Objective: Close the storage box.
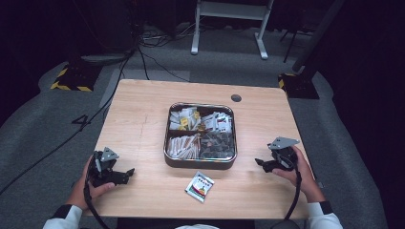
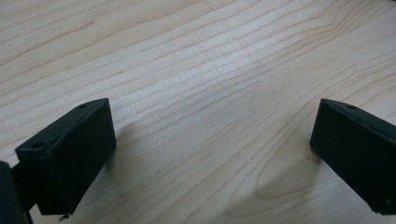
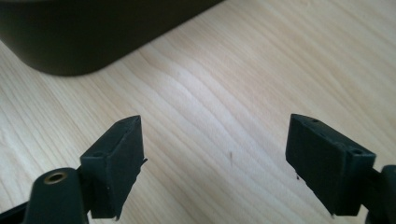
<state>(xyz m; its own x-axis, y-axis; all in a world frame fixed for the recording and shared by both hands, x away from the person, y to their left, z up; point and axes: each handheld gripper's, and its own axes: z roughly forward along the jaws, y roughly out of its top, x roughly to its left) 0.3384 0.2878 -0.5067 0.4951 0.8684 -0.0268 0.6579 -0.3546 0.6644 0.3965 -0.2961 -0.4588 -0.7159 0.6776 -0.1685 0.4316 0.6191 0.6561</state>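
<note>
Both grippers rest low on the wooden table [image 1: 143, 119] in the high view: we hold our left gripper [image 1: 128, 173] at about eight o'clock from the tray and our right gripper [image 1: 260, 163] at about four o'clock from it, each pointing inward toward the middle. Between them, at the table's centre, sits the dark square tray [image 1: 200, 163], split into four compartments packed with small sachets. One loose packet [image 1: 199, 186], white with green and red print, lies flat on the wood at six o'clock from the tray, just beside its near wall and apart from both grippers; our left gripper is well to its nine o'clock, our right gripper off at about two o'clock. From this view we cannot judge the jaw gaps clearly. Moving to the left gripper view, we see our left gripper [image 2: 212, 135] spread wide, its two black jaws at the lower corners with bare wood grain between them and nothing held. Moving to the right gripper view, our right gripper [image 3: 215, 154] is likewise wide apart and empty over bare wood, and the tray's dark outer wall [image 3: 93, 32] lies at eleven o'clock, near but not touching the jaws.
</note>
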